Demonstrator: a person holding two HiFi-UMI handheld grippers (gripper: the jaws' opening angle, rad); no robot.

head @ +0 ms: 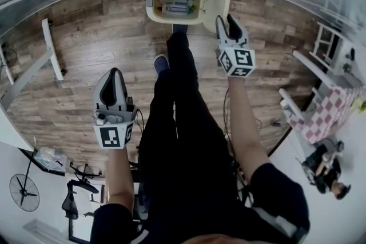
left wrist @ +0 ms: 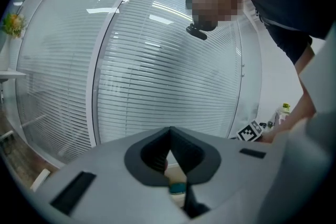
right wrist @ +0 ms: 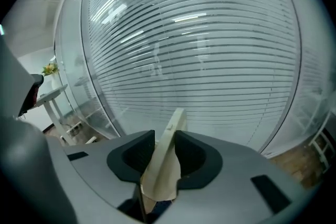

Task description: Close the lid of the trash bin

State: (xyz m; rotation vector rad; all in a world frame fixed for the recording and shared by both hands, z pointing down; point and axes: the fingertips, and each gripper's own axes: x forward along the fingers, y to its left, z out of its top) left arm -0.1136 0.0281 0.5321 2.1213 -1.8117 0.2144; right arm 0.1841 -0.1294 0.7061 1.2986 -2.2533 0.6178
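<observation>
A white frame (head: 52, 48) stands near the left edge of the brown plank floor (head: 86, 83), and a pink-and-white checked cloth (head: 329, 114) sits at its right edge. A black fan (head: 24, 192) stands near its lower left corner. White slatted blinds (left wrist: 157, 76) cover the wall ahead.

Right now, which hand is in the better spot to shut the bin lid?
Right. The right gripper has its fingers closed on the edge of the open cream plastic lid of the cream trash bin. The left gripper hangs well short of the bin, fingers shut on nothing.
</observation>
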